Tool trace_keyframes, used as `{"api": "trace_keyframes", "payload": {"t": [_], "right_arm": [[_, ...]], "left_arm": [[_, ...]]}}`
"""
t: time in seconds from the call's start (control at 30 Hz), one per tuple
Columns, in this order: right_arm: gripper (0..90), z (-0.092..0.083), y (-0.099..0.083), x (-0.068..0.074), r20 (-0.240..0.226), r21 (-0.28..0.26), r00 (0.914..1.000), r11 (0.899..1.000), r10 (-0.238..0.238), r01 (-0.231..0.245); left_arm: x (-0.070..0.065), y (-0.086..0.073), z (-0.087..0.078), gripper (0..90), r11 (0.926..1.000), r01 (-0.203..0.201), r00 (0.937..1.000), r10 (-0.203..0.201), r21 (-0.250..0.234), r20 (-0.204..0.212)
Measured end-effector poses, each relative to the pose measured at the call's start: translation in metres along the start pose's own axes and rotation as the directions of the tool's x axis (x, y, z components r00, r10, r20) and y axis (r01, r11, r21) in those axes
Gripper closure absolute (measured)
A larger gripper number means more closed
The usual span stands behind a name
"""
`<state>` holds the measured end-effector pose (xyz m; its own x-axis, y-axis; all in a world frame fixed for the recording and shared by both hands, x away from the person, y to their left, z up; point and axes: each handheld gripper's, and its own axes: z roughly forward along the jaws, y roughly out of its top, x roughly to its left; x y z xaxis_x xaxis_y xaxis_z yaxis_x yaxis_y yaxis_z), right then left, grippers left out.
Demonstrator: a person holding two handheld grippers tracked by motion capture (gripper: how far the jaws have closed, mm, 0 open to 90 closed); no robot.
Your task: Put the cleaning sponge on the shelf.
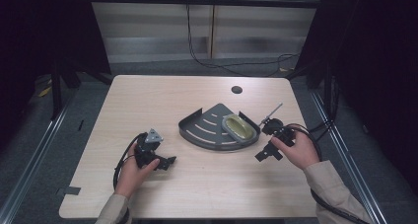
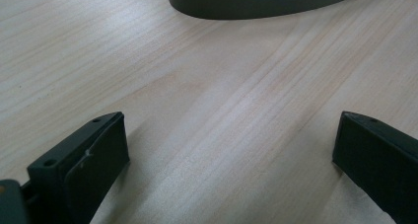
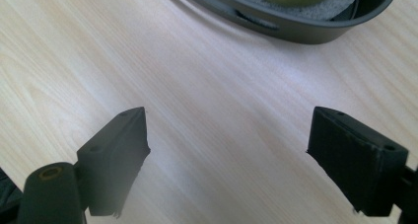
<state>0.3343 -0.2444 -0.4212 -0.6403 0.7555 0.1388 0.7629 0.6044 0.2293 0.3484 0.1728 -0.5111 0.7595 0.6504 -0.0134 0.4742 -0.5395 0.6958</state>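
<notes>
The dark quarter-round tray (image 1: 207, 130) sat mid-table and held a yellow-green sponge (image 1: 238, 126) at its right end. The right gripper (image 1: 262, 155) hovered just beside it, jaws wide, empty. The left gripper (image 1: 168, 162) rested apart, likewise spread. A metal rod (image 1: 272, 113) lay behind.

No legible text, label, brand, number or sign anywhere I look. I check the dark corner tray (image 1: 207, 130), the oval yellow-green piece in it (image 1: 237, 126), and the wooden table (image 1: 162, 100) (grain only): all unmarked. The wall fitting at the far top is too small to read.
</notes>
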Motion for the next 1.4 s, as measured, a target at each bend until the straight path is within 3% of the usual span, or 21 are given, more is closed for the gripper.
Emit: {"api": "trace_keyframes", "payload": {"t": [0.63,1.4], "right_arm": [[15.1,0.017,-0.037,-0.008,-0.001,0.011,0.9992,0.999,0.039,-0.039],[15.1,0.032,-0.065,-0.017,-0.016,0.001,0.9972,0.997,0.073,-0.073]], "left_arm": [[0.0,0.0,0.0,0.0,1.0,0.0,1.0,0.0,0.0,0.0],[0.0,0.0,0.0,0.0,1.0,0.0,1.0,0.0,-0.001,0.003]]}}
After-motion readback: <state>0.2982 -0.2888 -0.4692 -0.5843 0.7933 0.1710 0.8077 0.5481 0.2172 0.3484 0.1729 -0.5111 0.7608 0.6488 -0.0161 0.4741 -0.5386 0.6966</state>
